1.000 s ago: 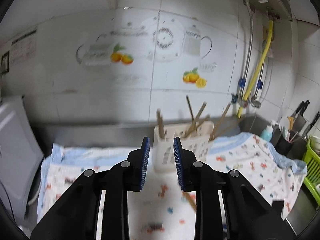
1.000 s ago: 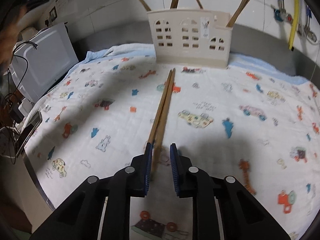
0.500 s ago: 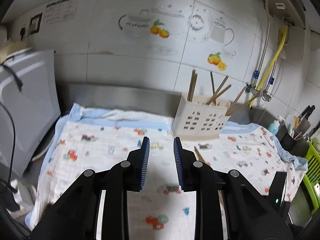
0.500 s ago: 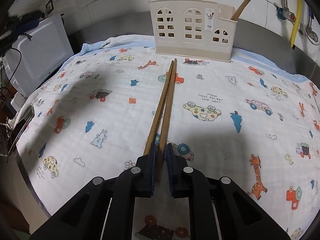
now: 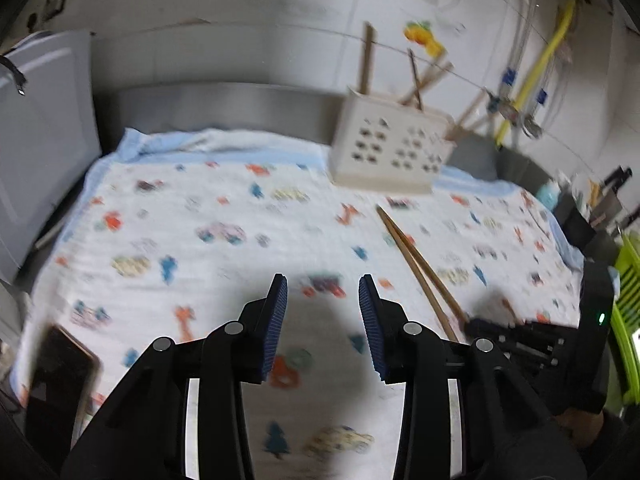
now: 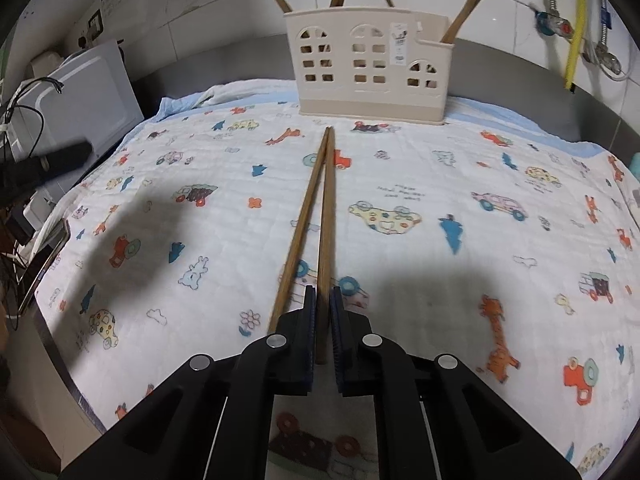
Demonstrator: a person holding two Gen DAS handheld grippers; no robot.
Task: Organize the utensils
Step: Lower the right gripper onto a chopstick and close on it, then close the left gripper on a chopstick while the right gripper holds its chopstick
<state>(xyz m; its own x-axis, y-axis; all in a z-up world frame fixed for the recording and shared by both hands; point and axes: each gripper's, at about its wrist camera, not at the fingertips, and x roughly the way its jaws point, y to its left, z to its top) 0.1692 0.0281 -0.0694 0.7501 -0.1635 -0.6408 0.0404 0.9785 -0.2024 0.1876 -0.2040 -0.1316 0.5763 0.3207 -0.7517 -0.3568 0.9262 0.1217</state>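
Wooden chopsticks [image 6: 320, 208] lie on the cartoon-print cloth [image 6: 460, 184] before the cream holder [image 6: 370, 64], one pinched by the right gripper [image 6: 322, 320], while the left gripper [image 5: 323, 320] hangs wide apart.

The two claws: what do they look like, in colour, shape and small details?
Both the left claw and the right claw have glossy black angular plastic linkages with round silver rivets at the joints. Their fingers carry dark blue ribbed pads. In the left wrist view, a small green light glows on the right unit's black body.
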